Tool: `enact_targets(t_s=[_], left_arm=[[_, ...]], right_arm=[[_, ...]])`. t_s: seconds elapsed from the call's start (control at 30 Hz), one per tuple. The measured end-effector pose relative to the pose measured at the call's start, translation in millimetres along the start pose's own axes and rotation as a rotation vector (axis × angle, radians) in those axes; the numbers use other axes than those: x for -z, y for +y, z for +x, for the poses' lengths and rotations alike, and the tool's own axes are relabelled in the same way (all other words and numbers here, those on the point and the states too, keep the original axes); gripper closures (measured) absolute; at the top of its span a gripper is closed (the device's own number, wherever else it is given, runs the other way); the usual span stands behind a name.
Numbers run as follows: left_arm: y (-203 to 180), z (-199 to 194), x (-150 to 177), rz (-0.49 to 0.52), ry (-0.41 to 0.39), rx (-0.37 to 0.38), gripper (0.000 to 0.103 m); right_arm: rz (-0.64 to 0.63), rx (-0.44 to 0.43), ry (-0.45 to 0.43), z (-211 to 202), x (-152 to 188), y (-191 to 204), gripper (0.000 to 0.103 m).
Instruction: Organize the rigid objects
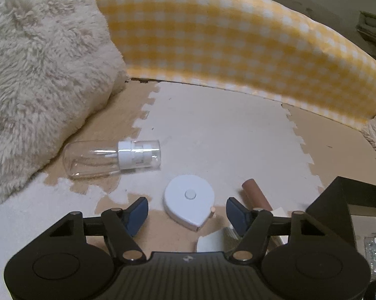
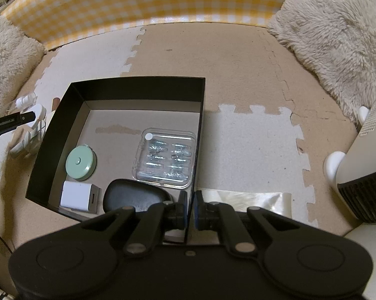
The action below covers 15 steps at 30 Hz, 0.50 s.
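left gripper (image 1: 186,206) hovers wide open, holding nothing, over the white tape measure (image 1: 189,201) on the foam mat (image 1: 213,135), clear bottle (image 1: 111,158) lying far left; right gripper (image 2: 190,203) is clamped on the near right wall of the black box (image 2: 138,85) holding a green tape measure (image 2: 80,162) and clear case (image 2: 166,158)

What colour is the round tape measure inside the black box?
Mint green tape measure, seen best in the right wrist view, lying inside the black box.

A yellow-and-white gingham wall (image 1: 238,37) runs from ten to three o'clock. Beige and off-white puzzle mats (image 1: 213,130) cover the floor. The tape measure (image 1: 189,201) is white, the tube (image 1: 255,195) brown, the box (image 2: 138,87) black, its tape measure (image 2: 80,162) mint green.
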State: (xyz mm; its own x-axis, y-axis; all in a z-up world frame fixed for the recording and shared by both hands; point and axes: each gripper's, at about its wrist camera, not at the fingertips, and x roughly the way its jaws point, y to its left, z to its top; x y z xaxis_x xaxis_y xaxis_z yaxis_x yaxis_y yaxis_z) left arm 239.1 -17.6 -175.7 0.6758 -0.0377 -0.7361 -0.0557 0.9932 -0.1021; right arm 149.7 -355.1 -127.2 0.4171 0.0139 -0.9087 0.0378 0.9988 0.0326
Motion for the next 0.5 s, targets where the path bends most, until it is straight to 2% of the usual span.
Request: enact_targets(t_s=[0.13,0.23,0.3,0.5], left_arm=[[-2.6,10.3,0.3,0.018,0.002,0.005,0.036],[-2.9,14.9,0.2,0.017,0.006,0.007,0.041],[-3.4,16.6,-0.1,0.021,0.01,-0.002,0.051],[-3.7,17.6,0.3,0.016,0.009,-0.006,0.052]], right_arm=[[-0.002,0.001,0.001,0.1,-0.6,0.4,0.097],[-0.002,0.001,0.001,0.1,-0.6,0.5,0.097],[-0.005,0.004,0.002,0.2,-0.7,1.1,0.097],[-0.006,0.006,0.004,0.2,-0.9,0.9,0.097]])
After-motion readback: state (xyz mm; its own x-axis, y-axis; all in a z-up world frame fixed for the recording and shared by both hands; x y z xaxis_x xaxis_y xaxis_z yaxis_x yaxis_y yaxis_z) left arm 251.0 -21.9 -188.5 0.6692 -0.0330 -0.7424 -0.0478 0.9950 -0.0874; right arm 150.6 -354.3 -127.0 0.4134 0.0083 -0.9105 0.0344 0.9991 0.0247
